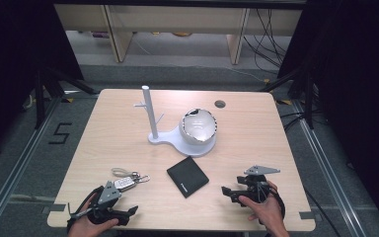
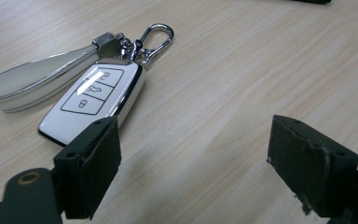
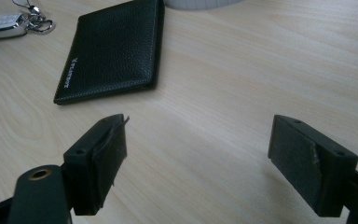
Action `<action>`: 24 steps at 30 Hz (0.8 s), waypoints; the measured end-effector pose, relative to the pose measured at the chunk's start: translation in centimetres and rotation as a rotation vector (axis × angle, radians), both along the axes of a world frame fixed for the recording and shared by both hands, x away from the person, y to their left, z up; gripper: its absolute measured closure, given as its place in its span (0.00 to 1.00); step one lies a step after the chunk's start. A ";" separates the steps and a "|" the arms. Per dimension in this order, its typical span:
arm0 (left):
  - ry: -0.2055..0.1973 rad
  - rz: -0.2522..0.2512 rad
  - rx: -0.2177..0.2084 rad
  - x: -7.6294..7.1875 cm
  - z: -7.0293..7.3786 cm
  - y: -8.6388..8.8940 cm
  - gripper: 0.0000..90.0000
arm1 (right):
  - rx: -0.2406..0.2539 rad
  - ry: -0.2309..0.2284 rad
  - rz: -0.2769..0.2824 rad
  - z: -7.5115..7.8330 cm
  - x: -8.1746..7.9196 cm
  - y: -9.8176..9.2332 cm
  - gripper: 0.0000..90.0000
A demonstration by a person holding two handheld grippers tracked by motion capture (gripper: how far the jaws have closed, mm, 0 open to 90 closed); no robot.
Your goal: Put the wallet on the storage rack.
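Observation:
A white car key fob (image 2: 93, 100) with a white strap (image 2: 32, 81) and a silver clip (image 2: 156, 39) lies flat on the wooden table (image 1: 256, 133). My left gripper (image 2: 196, 149) is open just short of the fob, which lies ahead and to the left of its jaws. In the high view the fob (image 1: 126, 181) sits near the front left, with the left gripper (image 1: 123, 202) right behind it. A black leather wallet (image 3: 114, 51) lies closed, ahead and left of my open right gripper (image 3: 196, 144). From above, the wallet (image 1: 187, 176) is mid-front and the right gripper (image 1: 232, 190) is to its right.
A white stand (image 1: 148, 111) with a pole and small hooks rises mid-table. Its round base (image 1: 197, 148) holds a white dome-like object (image 1: 200, 126). A cable hole (image 1: 220, 103) is at the back edge. Dark frames and cables surround the table.

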State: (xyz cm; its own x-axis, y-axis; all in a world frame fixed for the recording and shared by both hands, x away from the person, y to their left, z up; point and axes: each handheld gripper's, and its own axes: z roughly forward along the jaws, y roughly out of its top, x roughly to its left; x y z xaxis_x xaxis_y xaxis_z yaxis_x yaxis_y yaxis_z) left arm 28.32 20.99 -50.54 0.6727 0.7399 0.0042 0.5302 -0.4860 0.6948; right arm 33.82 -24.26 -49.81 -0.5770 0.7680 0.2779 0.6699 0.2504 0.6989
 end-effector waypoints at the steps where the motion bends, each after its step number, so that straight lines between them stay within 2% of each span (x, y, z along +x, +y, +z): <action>1: 0.000 0.000 0.000 0.0 0.0 0.0 0.18 | 0.006 0.011 -0.002 0.0 0.0 0.0 0.22; 2: -0.008 -0.005 -0.008 0.0 -0.1 -0.1 0.18 | 0.010 0.024 -0.008 0.1 0.0 0.0 0.22; 3: -0.008 -0.005 -0.008 0.0 -0.1 -0.1 0.18 | 0.015 0.007 0.000 0.1 0.1 0.0 0.22; 4: 0.003 -0.003 -0.017 0.0 0.0 -0.3 0.18 | 0.011 0.016 -0.008 0.2 0.0 0.0 0.22; 6: 0.006 -0.006 -0.015 0.0 0.1 -0.3 0.18 | 0.005 0.007 -0.007 0.2 0.1 -0.1 0.22; 8: 0.000 -0.017 -0.006 0.1 0.2 -0.4 0.18 | 0.023 0.005 -0.005 0.2 0.2 -0.1 0.22; 9: 0.002 0.000 -0.027 0.1 0.1 -0.7 0.18 | 0.028 0.028 -0.009 0.3 0.2 -0.1 0.22; 10: 0.000 -0.007 -0.020 0.1 0.2 -0.8 0.18 | 0.039 0.042 -0.027 0.4 0.0 0.1 0.22; 11: -0.002 -0.028 -0.021 0.2 0.3 -1.1 0.18 | 0.038 0.029 -0.017 0.4 0.2 0.1 0.22; 13: -0.002 -0.031 -0.018 0.2 0.4 -1.3 0.18 | 0.037 0.027 -0.014 0.5 0.2 0.1 0.22; 14: -0.002 -0.042 -0.006 0.4 0.6 -1.6 0.18 | 0.022 0.005 -0.002 0.4 0.5 -0.1 0.21; 15: -0.002 -0.042 -0.006 0.4 0.6 -1.6 0.18 | 0.022 0.005 -0.002 0.4 0.5 -0.1 0.21; 16: -0.005 -0.042 -0.023 0.5 0.7 -2.1 0.19 | 0.028 0.018 -0.014 0.5 0.4 0.1 0.21; 20: -0.012 -0.048 -0.027 0.8 0.7 -2.8 0.20 | 0.037 0.027 -0.011 0.6 0.4 0.1 0.20; 22: -0.014 -0.065 -0.022 1.1 0.9 -3.4 0.23 | 0.040 0.021 -0.009 0.7 0.5 0.2 0.20; 23: -0.012 -0.067 -0.021 1.3 0.9 -3.6 0.24 | 0.015 -0.003 0.004 0.8 0.6 0.0 0.20; 24: -0.008 -0.077 -0.021 1.5 1.0 -3.8 0.26 | 0.028 0.002 0.008 0.8 0.7 0.0 0.20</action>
State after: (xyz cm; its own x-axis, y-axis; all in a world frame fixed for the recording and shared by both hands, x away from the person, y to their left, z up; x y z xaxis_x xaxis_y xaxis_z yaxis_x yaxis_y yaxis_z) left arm 29.82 17.21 -49.55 0.7279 0.6857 -0.0054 0.4861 -0.5104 0.7094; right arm 34.48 -24.27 -49.06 -0.5827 0.7550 0.3007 0.6694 0.2361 0.7044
